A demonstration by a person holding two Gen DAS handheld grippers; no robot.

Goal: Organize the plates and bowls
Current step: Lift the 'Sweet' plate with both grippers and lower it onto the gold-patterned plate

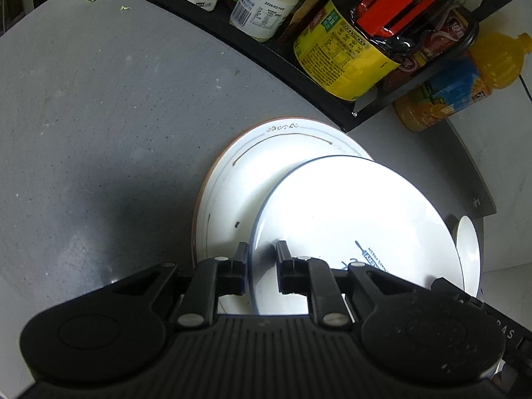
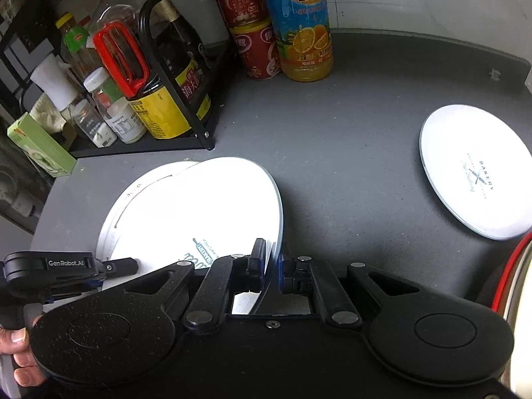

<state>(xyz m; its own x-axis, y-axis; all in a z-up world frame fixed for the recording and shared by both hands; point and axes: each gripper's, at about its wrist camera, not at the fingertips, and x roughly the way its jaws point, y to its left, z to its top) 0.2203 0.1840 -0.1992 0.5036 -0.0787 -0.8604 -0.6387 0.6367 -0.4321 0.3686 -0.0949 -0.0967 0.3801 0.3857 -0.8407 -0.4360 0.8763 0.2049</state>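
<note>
1. Two white plates stacked askew on the grey surface (image 2: 349, 126): blue-rimmed plate (image 1: 349, 219) tilted on top, its far edge resting on the brown-rimmed plate (image 1: 239, 179) lying flat beneath.
2. Left gripper (image 1: 261, 259) at the near-left rim of the blue-rimmed plate, one finger on each side of the rim, jaws narrowly apart; cannot tell from the left wrist view whether the pads actually press the plate.
3. Right gripper (image 2: 272, 262) at the near-right rim of the same plate, jaws clamped on the thin edge, blue pads against both faces.
4. Printed blue rolling-pin logo on the upper plate, near the held edges, visible in both views.
5. Third plate (image 2: 475, 169) with "BAKERY" lettering lying flat on the surface, well apart to the right of the stack.
6. Small white bowl (image 1: 468, 252) just beside the right edge of the stack in the left wrist view, partly hidden behind the blue-rimmed plate.
7. Black wire rack (image 2: 179, 93) of sauce bottles and jars at the far left, just beyond the stack.
8. Orange juice bottle (image 2: 302, 26) and red cans (image 2: 249, 23) standing to the right of the rack, at the far edge.
9. Fingertips of a person's hand (image 2: 16, 352) at the near-left corner of the right wrist view.
</note>
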